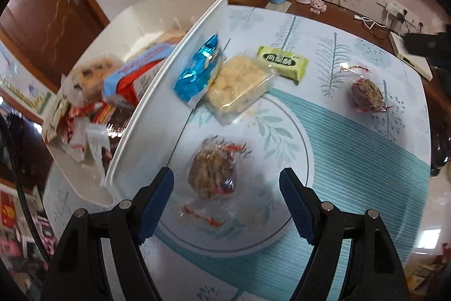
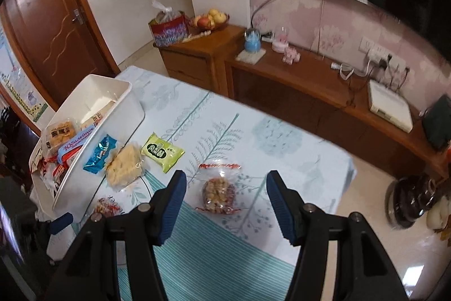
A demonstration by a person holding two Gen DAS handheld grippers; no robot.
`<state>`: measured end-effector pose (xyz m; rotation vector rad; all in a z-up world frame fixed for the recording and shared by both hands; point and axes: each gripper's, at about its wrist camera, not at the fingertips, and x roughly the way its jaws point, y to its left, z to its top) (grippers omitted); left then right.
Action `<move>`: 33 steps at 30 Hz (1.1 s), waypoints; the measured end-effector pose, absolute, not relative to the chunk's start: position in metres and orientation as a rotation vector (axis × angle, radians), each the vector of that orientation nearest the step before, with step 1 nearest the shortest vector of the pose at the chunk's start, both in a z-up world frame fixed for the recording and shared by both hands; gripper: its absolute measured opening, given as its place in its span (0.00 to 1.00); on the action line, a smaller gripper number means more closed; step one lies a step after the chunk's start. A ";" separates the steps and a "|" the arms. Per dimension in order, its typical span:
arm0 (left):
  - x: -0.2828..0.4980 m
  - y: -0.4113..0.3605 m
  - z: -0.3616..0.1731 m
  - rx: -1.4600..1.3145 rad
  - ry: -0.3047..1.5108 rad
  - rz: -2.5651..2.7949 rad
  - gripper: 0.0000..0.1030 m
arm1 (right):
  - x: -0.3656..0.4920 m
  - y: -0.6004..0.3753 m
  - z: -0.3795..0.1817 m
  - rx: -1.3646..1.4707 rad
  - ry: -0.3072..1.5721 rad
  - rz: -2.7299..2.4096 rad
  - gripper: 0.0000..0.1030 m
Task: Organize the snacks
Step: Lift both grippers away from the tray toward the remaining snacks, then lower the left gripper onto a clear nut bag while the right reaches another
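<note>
Left wrist: jaws released over nut cake [image 1: 212,167] | bin rim [image 1: 157,92] beside | right jaws released

Left wrist view: rides behind own blue-padded black fingers [image 1: 169,182], looks steeply down, close over leaf-print table cover [image 1: 352,131]; white plastic bin [image 1: 180,47] at left edge. Right wrist view: higher, farther back, tilted down toward wooden sideboard [image 2: 296,81] and wall. Shared: bin [image 2: 124,114], green snack packet [image 1: 282,62] [image 2: 162,152], blue foil packet [image 1: 197,69] [image 2: 99,153].
</note>
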<state>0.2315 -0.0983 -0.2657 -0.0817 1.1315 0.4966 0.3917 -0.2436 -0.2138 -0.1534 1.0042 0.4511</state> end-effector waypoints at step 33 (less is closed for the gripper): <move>0.260 -0.092 -0.316 0.053 1.222 0.577 0.74 | 0.429 -0.237 -0.311 0.103 1.313 0.353 0.56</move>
